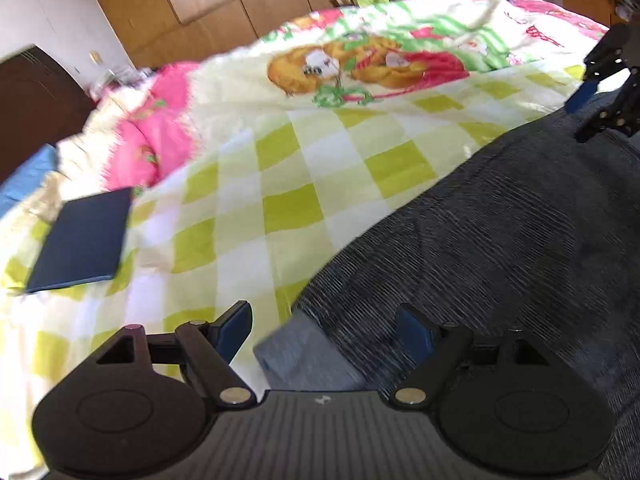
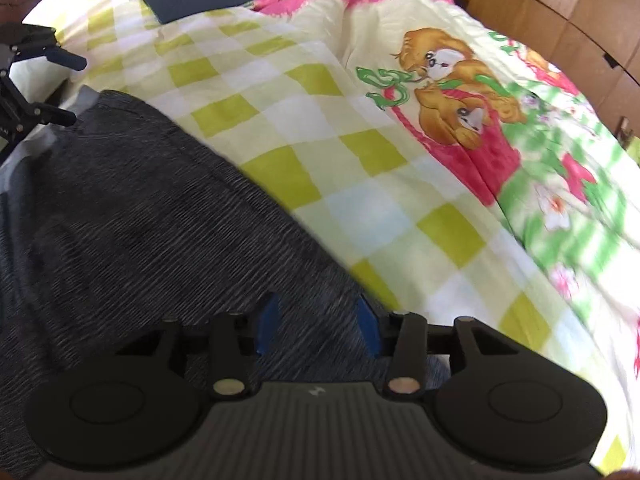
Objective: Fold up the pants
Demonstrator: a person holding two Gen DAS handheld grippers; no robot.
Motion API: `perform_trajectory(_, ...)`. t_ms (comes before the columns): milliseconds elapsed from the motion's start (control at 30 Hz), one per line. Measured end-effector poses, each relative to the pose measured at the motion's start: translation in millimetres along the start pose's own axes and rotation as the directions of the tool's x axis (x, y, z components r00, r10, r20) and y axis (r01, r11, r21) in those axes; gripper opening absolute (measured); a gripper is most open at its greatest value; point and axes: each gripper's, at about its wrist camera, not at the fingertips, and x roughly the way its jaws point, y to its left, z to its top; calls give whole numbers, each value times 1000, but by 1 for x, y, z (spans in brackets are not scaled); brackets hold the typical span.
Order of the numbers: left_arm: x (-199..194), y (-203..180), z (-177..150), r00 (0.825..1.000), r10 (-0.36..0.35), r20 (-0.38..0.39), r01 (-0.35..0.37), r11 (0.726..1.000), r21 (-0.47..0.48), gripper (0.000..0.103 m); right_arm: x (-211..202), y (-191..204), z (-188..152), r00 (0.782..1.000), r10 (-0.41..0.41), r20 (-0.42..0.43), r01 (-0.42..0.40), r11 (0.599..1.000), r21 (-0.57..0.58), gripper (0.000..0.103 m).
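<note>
Your dark grey heathered knit pants [image 1: 500, 248] lie flat on the bed, over the yellow-green checked bedspread with its printed puppies [image 1: 304, 184]; a paler grey band of the pants shows at the near edge in the left wrist view.

Your left gripper [image 1: 326, 330] stands spread wide over that pale band, blue pads clear of the cloth, pinching nothing.

Your right gripper [image 2: 318, 326] is partly spread above the pants' edge near the bedspread. Cloth shows between the pads, but blur leaves contact unclear; no pinch is visible.

A flat dark blue rectangular book or case [image 1: 82, 240] rests on the bedspread, well apart from the pants, on the far left. Brown wooden wardrobe doors [image 1: 224, 0] stand beyond the bed.
</note>
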Motion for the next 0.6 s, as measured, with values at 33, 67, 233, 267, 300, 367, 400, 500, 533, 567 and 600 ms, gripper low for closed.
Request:
perform_trajectory(33,7,4,4,1000,-20,-15,20,1000,3,91,6,-3,5,1000,15,-17,-15,1000,-8,45)
perform_trajectory(67,14,7,7,999,-33,-31,34,999,6,91,11,-6,7,999,25,-34,-26,1000,-14,45)
perform_trajectory(233,36,14,8,983,-119,-140,118,993,-14,71,29,-22,18,990,103,-100,-105,994,-14,45)
perform_trajectory(267,37,14,8,982,-119,-147,119,993,-7,71,32,-25,19,986,121,-115,-122,992,-4,45)
perform_trajectory(300,39,13,9,981,-120,-152,122,993,3,71,33,-27,21,982,134,-130,-136,991,-6,45)
perform_trajectory(367,40,12,10,979,-125,-163,128,992,10,71,36,-28,24,977,150,-154,-157,987,-33,45)
perform_trajectory(400,40,13,11,977,-130,-168,134,991,17,71,39,-30,25,972,161,-172,-169,985,-33,46)
perform_trajectory(500,47,17,14,969,-149,-195,155,988,12,73,50,-36,28,956,205,-209,-208,978,9,47)
perform_trajectory(533,50,18,14,967,-156,-200,162,987,12,74,52,-38,28,954,214,-209,-216,976,15,47)
perform_trajectory(567,51,19,15,967,-157,-202,163,987,14,77,56,-40,28,953,218,-209,-218,976,23,48)
perform_trajectory(600,52,20,14,969,-148,-200,155,988,20,87,59,-40,26,953,220,-209,-220,975,24,50)
